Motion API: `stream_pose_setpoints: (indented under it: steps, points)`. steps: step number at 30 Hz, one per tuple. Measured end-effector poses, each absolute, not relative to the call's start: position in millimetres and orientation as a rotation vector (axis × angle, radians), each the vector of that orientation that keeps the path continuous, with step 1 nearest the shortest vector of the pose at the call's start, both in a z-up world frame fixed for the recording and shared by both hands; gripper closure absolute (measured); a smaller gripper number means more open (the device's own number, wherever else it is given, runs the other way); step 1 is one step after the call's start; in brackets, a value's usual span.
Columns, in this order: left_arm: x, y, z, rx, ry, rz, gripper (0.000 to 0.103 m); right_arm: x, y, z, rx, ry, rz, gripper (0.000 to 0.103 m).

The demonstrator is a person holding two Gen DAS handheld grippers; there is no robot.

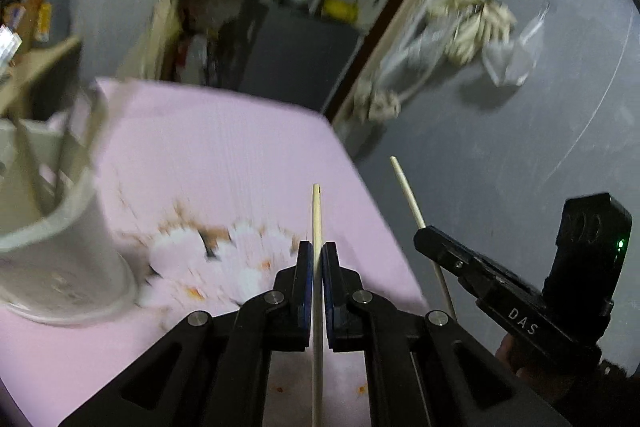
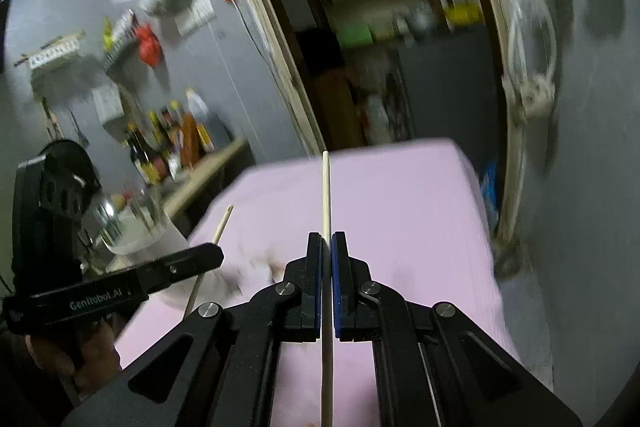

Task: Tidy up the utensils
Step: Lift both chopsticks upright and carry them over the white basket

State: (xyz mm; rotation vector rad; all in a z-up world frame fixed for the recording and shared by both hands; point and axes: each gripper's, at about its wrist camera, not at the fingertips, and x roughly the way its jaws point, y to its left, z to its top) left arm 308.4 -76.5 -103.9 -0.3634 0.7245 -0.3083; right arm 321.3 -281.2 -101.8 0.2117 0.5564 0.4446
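Each gripper holds one pale wooden chopstick above a pink table [image 1: 240,155]. My left gripper [image 1: 317,251] is shut on a chopstick [image 1: 317,211] that sticks out forward past the pads. My right gripper [image 2: 326,241] is shut on a second chopstick [image 2: 326,187], also pointing forward. In the left wrist view the right gripper [image 1: 424,233] shows at the right with its chopstick [image 1: 406,191]. In the right wrist view the left gripper [image 2: 214,253] shows at the left with its chopstick [image 2: 222,223]. A white utensil cup [image 1: 60,259] stands at the table's left with sticks inside.
A flower print [image 1: 224,259] marks the pink cloth beside the cup. Bottles [image 2: 168,147] stand on a wooden counter at the left. A doorway [image 2: 380,47] opens behind the table. Cords [image 1: 460,27] hang on the grey wall at the right. The picture is blurred.
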Motion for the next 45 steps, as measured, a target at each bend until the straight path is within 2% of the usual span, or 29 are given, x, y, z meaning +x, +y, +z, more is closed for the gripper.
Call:
stream_pose_setpoints:
  steps: [8,19,24,32,45]
  points:
    - [291.0,-31.4,-35.7,-0.357,0.507,-0.235,0.098,307.7,-236.3,-30.8,0.203,0.350,0.479,0.099]
    - [268.7,45.0,35.0,-0.319,0.315,-0.107,0.098,306.4,-155.0,43.0,0.319,0.147,0.561,0.099]
    - [266.1,96.0,45.6,-0.364,0.243,-0.011,0.098,315.9,-125.5,43.2,0.419,0.090,0.559,0.099]
    - [274.4,175.3,18.2,-0.571,0.182,0.128,0.098,323.5,-92.8,6.8,0.501,0.049,0.458,0.099]
    - [284.2,192.0,-20.8,-0.614,0.117,0.219,0.098,327.1,-69.0,-37.1,0.486,0.035,0.350,0.099]
